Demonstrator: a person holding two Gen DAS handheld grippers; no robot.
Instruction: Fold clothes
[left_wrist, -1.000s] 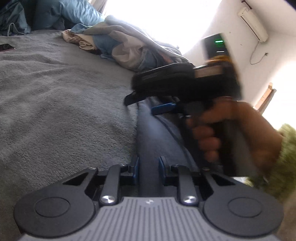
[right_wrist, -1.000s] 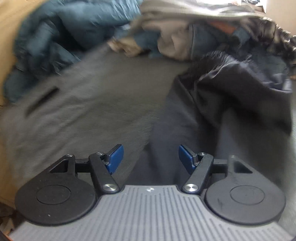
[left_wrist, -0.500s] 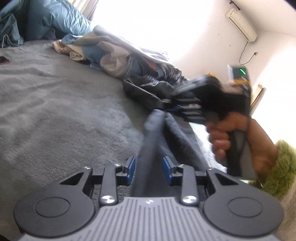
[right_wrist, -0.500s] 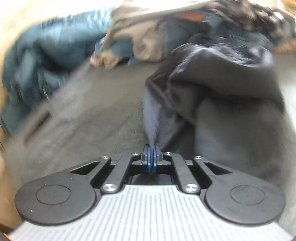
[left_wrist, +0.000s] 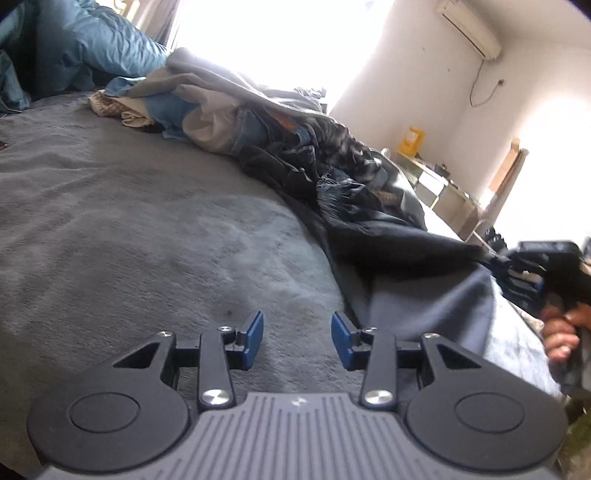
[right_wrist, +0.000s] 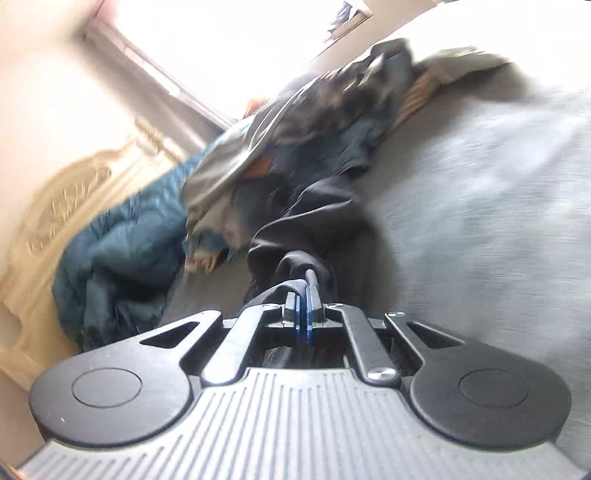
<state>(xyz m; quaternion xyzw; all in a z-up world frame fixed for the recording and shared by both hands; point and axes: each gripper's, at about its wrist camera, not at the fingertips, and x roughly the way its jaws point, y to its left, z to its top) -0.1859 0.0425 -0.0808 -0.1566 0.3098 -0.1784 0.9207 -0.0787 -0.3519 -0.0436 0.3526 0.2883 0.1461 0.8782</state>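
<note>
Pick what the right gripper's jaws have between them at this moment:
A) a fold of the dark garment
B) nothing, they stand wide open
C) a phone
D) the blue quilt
A: in the right wrist view the right gripper has its blue pads pressed together on a bunched edge of the dark garment, which trails back toward the clothes pile.

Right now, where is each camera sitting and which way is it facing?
Left wrist: sits on the left hand-held gripper, jaws open, facing across the grey bed at the clothes pile; a hand shows right.
Right wrist: sits on the right hand-held gripper, shut on the dark garment, image tilted.
Shared: bed, pile, garment.
</note>
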